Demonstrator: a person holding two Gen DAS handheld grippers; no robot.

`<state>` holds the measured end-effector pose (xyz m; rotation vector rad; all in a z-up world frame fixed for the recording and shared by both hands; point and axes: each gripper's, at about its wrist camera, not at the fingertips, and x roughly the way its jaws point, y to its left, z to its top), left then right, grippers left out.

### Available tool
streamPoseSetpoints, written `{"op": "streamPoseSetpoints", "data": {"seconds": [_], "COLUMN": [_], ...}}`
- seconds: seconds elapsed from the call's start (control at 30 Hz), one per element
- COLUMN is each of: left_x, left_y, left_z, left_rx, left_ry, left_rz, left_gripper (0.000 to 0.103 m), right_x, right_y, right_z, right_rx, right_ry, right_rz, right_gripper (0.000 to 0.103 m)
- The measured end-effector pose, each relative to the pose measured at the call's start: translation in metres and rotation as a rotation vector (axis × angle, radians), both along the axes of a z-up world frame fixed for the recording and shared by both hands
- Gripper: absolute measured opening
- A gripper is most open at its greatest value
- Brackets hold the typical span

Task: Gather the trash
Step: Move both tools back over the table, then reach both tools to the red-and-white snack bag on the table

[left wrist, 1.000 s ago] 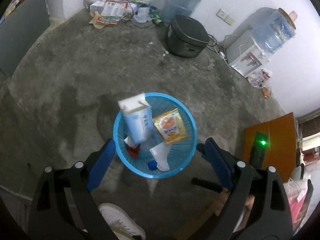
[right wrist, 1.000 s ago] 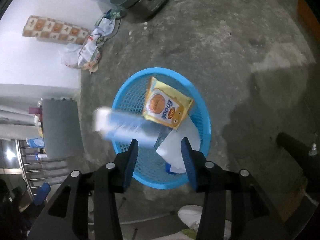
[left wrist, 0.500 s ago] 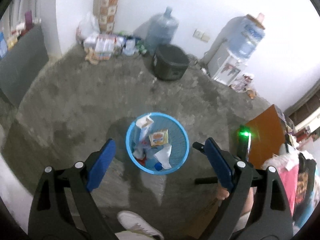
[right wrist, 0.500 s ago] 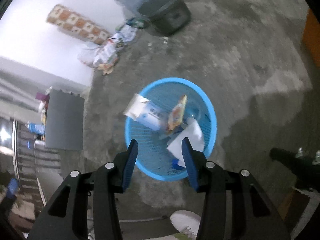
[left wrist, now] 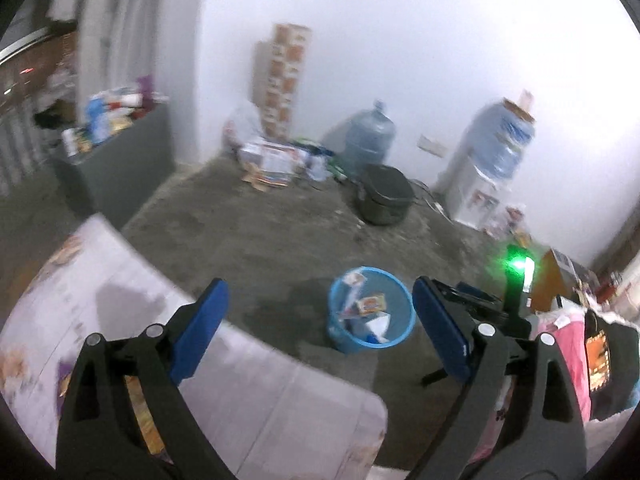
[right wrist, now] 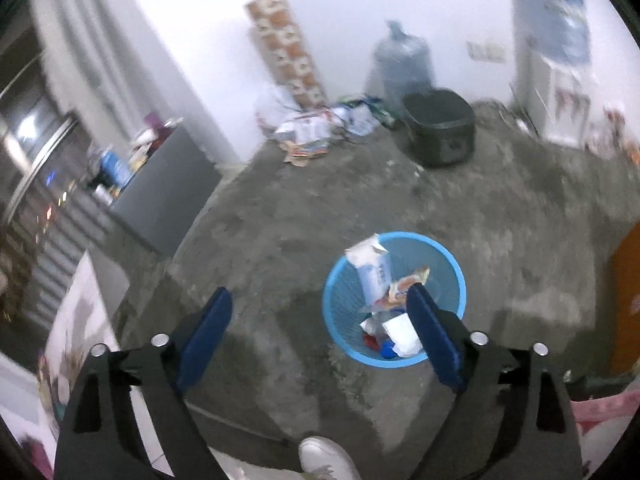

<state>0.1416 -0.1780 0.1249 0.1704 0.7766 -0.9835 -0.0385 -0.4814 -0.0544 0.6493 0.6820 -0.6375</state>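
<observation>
Left gripper (left wrist: 320, 328) spread wide, holding nothing; right gripper (right wrist: 320, 332) likewise spread, empty. Blue trash basket (right wrist: 456, 276) on concrete floor, carton and wrappers inside, partly masked by right finger. Black cooker (right wrist: 440, 128) at 1 o'clock, water jug (right wrist: 404, 64) behind it. White shoe (right wrist: 324, 460) at 6. Patterned mattress (left wrist: 248, 400) at 7 in left view.

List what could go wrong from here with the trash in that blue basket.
The tall white-and-blue carton stands tilted, its top above the rim of the blue basket; a knock could tip it out onto the floor.

Both the left claw and the right claw are open and empty, so nothing steadies the basket if it is bumped.

A white shoe sits close below the basket; a careless step might kick it over.
</observation>
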Motion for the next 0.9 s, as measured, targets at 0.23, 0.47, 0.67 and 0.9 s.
{"op": "streamPoseSetpoints", "data": {"seconds": [0.23,0.47,0.67,0.9], "left_x": [-0.002,-0.021,-0.044,-0.070], "left_y": [0.115,0.207,0.278,0.321], "left_z": [0.013,0.004,-0.025,-0.068], "left_rx": [-0.075,-0.076,-0.058,-0.038], "left_ry": [0.025,-0.010,0.009,0.075], "left_rz": [0.201,0.398,0.540,0.644], "left_gripper": [0.089,0.089,0.089,0.088], "right_x": [0.018,0.026,0.028,0.044], "right_y": [0.072,0.146,0.206,0.240], "right_z": [0.031,0.051,0.070,0.068], "right_rx": [-0.062,-0.175,-0.255,-0.013], "right_ry": [0.003,-0.016,-0.100,-0.166], "right_rz": [0.146,0.267,0.469,0.695], "right_gripper": [0.092,0.097,0.097,0.090]}}
